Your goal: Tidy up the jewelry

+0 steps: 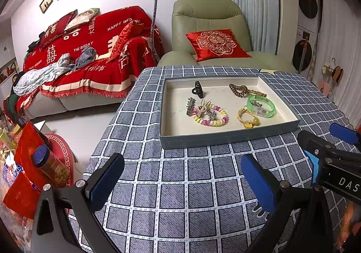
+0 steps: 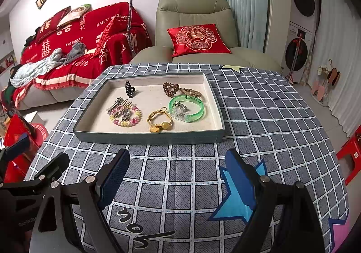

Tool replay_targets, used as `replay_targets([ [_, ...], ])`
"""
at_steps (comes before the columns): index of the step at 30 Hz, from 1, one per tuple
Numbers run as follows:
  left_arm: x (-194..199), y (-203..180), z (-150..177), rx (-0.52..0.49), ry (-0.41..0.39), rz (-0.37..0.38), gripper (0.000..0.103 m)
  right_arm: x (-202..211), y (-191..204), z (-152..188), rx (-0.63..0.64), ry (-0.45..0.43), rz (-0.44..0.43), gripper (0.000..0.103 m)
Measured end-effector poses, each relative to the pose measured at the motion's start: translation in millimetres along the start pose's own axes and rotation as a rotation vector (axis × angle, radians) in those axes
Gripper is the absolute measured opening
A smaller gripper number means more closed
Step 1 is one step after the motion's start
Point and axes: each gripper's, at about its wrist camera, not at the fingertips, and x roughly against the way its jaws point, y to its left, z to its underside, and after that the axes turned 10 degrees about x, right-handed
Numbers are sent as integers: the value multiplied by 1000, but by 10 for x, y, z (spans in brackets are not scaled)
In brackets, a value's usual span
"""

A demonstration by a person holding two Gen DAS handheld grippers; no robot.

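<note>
Already both the left gripper (image 1: 182,183) and right gripper (image 2: 178,182) hover with jaws spread and empty over the checked-cloth counter (image 2: 259,117). In the shallow grey tray (image 2: 149,136), from left: metal clip (image 2: 115,103) tangled with pastel beaded bracelet (image 2: 135,117); one pinch could drag both.

red sofa throw (image 1: 108,49) reads "happy wedding" and "the bigday".

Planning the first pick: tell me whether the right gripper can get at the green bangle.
Probably yes. The right gripper is open and empty, the tray is low-walled, and only a small clip lies inside the green bangle.
</note>
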Motion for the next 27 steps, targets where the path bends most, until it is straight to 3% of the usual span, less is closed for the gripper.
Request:
replay_targets([
  [27,4,-4,-8,0,5,2,103,-6,-10,8,0,2,-6,89],
])
